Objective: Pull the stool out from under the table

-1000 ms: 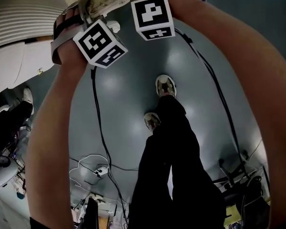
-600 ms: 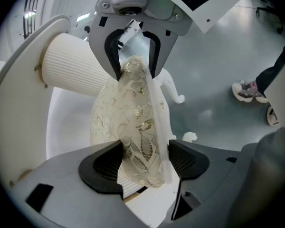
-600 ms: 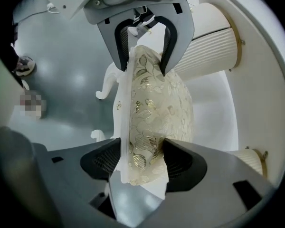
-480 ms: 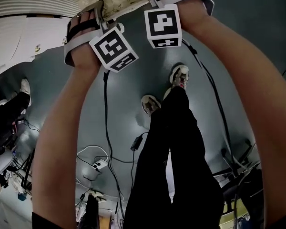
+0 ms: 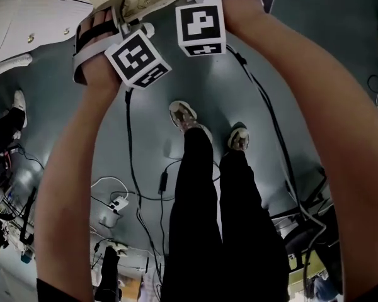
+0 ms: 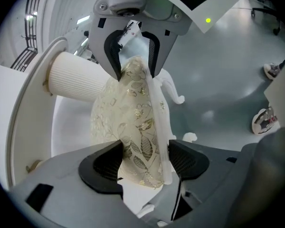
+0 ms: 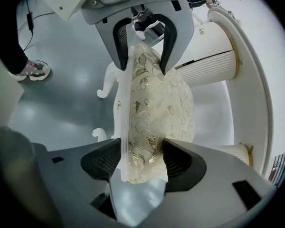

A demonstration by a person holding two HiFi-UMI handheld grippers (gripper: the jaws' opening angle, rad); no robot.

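Cream cloth with a gold leaf pattern covers the seat of the stool (image 6: 133,122); its frame is white. The left gripper (image 6: 145,160) is clamped on one edge of the seat, pads pressed on the cushion and the frame rim. The right gripper (image 7: 142,163) grips the opposite edge, and its jaws have just been closing further on the cushion between them. Two curled white stool feet (image 6: 176,98) show over the grey floor (image 6: 218,80). The stool sits just beside the fluted white column (image 6: 76,82) of the table (image 6: 19,127). From above, the seat lies between both forearms, the person's shoes (image 5: 184,114) nearer.
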